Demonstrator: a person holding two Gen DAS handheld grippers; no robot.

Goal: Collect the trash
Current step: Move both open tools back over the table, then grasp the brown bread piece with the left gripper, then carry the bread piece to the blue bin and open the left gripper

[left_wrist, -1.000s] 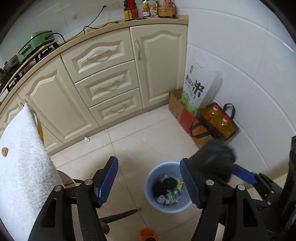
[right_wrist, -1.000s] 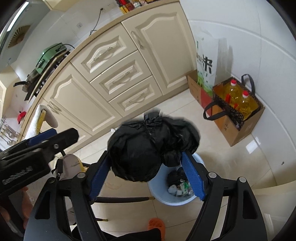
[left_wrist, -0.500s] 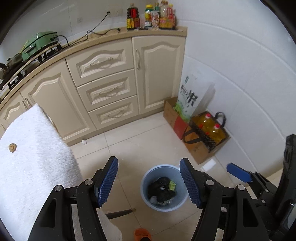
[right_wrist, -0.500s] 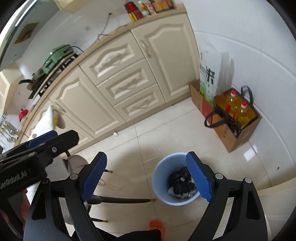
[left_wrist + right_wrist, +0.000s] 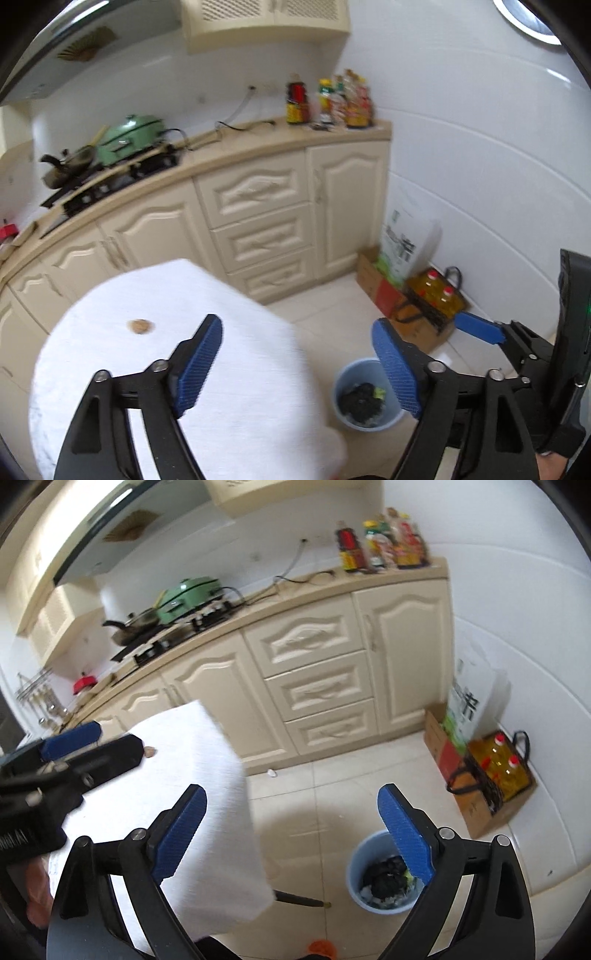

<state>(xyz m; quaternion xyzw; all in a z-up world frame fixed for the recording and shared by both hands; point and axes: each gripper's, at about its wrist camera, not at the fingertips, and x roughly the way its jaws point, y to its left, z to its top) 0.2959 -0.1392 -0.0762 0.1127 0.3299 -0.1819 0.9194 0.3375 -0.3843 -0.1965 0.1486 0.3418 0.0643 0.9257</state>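
The left gripper (image 5: 297, 363) is seen with its blue-padded jaws spread wide and nothing between them; they have just been opening further. The right gripper (image 5: 293, 834) is likewise held with its jaws far apart and empty, having also just been opening. Below the left gripper a table covered with a white cloth (image 5: 177, 332) is spread, and a small brown scrap (image 5: 140, 326) is left lying on the cloth, well ahead of the left pad. In the right wrist view the same scrap (image 5: 149, 752) is found just beside the tip of the other gripper's finger. On the tiled floor (image 5: 332, 801) beside the table a blue bin (image 5: 356, 882) is placed, and a black trash bag (image 5: 386, 880) is lodged inside it together with bits of white and green waste. A small white crumb (image 5: 272, 773) is left on the floor at the foot of the cream cabinets (image 5: 314, 690). Further right, against the white wall, a cardboard box with two oil bottles (image 5: 502, 762) and a rice sack (image 5: 467, 709) are stood. On the counter beyond, a green cooker (image 5: 190, 594) and a row of sauce bottles (image 5: 380, 542) are set.
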